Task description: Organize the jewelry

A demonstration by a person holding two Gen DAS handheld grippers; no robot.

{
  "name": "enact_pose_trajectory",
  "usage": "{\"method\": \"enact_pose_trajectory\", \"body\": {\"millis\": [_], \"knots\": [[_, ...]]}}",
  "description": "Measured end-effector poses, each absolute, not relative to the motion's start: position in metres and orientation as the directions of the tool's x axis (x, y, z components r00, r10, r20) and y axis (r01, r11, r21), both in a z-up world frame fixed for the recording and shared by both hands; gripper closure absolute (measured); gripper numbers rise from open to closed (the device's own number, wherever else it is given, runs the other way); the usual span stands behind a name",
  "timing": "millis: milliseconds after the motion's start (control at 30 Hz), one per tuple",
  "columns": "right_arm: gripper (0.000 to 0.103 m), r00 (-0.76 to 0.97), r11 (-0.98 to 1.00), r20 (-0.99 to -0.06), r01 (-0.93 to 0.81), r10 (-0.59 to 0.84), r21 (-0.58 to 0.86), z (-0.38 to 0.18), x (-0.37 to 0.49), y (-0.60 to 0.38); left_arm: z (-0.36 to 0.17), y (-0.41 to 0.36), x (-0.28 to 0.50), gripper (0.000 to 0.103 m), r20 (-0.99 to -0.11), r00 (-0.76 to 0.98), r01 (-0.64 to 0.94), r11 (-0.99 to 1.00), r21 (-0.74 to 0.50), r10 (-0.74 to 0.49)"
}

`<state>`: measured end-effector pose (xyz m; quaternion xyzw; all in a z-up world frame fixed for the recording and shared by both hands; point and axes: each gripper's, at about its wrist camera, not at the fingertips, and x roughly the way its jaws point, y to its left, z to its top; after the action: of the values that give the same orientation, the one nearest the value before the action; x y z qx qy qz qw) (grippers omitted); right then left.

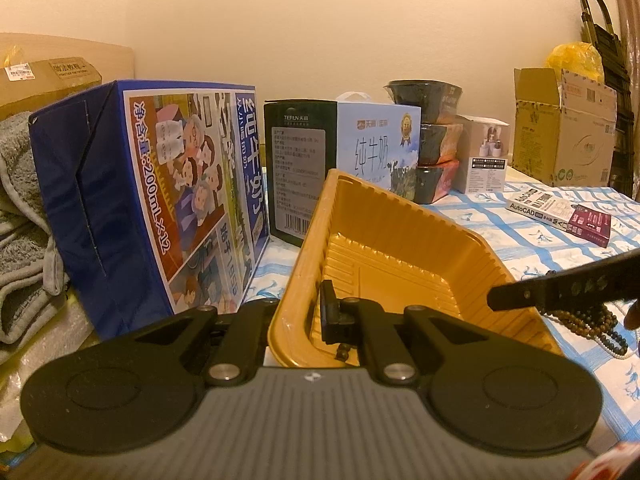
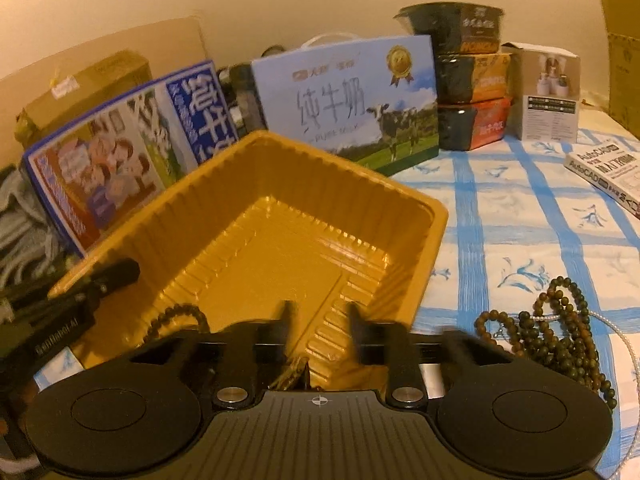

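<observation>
Gold tray [image 2: 248,184], dark bead bracelet [image 2: 176,316] inside.

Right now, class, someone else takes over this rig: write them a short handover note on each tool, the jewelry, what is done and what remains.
Left tool: shut on the near wall of the gold tray, steadying it.
Right tool: open, nothing between the fingers, above the tray's near edge.
Done: one dark bead string lies in the tray.
Left: the pile of bead strings and a thin pale chain on the blue-checked cloth, right of the tray. Move them in next.
</observation>
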<state>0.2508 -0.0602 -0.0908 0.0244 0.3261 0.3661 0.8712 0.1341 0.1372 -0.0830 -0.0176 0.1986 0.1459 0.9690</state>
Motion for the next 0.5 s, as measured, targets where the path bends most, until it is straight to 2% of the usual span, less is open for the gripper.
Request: {"method": "enact_pose_trajectory", "body": {"millis": [33,233,500], "knots": [[0.049,0.533,0.735,-0.536,-0.615,0.655,0.287,-0.089,0.249,-0.063,-0.083,0.137,0.134,0.095,-0.390,0.879,-0.289,0.957,0.025,0.276],[0.048,0.560,0.751,-0.517,-0.581,0.648,0.312,-0.077,0.241,-0.087,-0.082,0.136,0.135,0.095,-0.388,0.879,-0.289,0.957,0.029,0.277],[0.048,0.597,0.811,-0.554,-0.481,0.581,0.332,-0.079,0.219,-0.141,-0.082,0.135,0.135,0.095,-0.388,0.879,-0.289,0.957,0.032,0.278]]}}
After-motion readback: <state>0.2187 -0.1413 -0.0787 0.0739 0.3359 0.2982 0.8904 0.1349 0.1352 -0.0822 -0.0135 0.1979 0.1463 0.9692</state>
